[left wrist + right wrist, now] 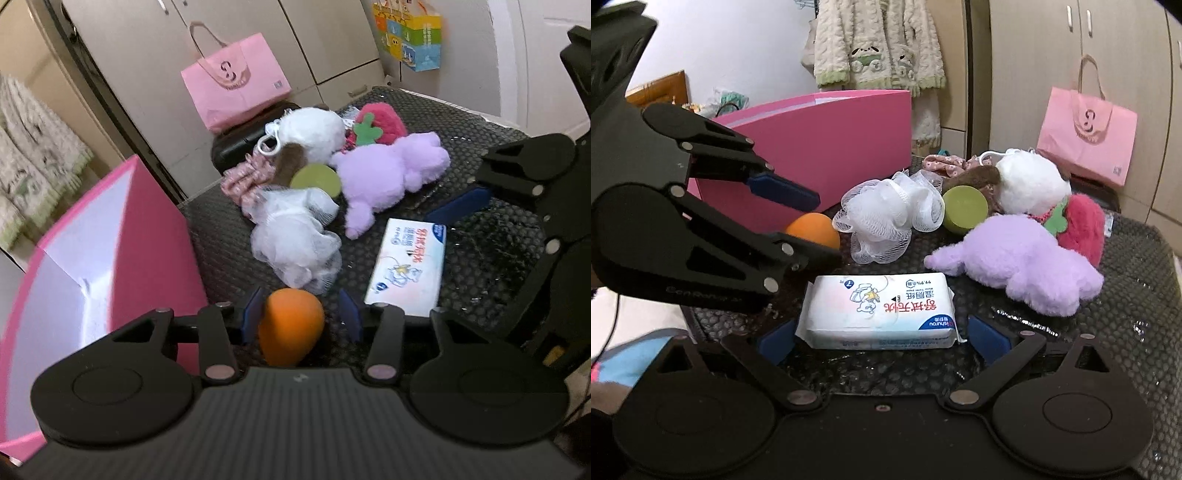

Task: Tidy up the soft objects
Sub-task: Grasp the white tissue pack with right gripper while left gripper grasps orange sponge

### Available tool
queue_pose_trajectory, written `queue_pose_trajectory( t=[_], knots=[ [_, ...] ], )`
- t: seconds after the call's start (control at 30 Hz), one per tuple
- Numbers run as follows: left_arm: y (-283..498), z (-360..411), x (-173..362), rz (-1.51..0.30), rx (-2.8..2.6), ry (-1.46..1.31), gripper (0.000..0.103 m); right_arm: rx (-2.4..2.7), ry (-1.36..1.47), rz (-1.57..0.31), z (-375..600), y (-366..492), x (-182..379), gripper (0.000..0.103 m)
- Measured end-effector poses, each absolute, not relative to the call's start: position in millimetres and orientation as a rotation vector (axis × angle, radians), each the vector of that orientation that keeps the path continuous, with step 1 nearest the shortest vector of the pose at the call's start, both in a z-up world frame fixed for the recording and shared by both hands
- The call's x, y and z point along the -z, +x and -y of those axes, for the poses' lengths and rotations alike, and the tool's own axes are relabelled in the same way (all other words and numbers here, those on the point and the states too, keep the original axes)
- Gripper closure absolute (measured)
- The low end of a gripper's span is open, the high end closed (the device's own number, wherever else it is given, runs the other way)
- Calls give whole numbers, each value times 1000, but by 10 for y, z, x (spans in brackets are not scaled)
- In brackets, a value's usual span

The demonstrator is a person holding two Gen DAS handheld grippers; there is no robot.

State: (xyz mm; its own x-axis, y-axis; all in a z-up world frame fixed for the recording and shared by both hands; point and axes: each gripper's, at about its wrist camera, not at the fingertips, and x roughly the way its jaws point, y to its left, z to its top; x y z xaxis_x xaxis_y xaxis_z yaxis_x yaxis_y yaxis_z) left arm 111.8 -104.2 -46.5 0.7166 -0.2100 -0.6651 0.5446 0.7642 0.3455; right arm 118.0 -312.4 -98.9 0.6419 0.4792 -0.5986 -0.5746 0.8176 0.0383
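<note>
Left gripper (301, 317) straddled orange ball (291, 330); blue pads apparently touching on left side only, grip unclear. Right gripper (882, 338) jaws wide apart around wet-wipes pack (879, 312), not pressing. Mesh pouf (890, 218), purple plush (1015, 262) beyond on table (1126, 314); pink box (827, 147) behind ball.

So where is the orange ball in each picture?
Left wrist view: the orange ball sits bottom centre, between the left claw's blue pads.
Right wrist view: it peeks out left of centre, behind the left claw.
Shared landmark: the white mesh puff right beside it.
</note>
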Motion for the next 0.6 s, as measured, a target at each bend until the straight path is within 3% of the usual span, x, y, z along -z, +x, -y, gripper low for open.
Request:
queue_pose_trajectory(
  t=[0.27,0.43,0.6],
  knots=[
    [1081,1026,519,-614,363,507,56,-564,-187,-568,3060,1107,1020,0],
    [1106,1047,607,-591,292,493,56,-559,-175,-532,3076,1047,1019,18],
    [1114,1049,647,-574,260,485,62,-537,-169,-523,3083,1024,1029,19]
  ],
)
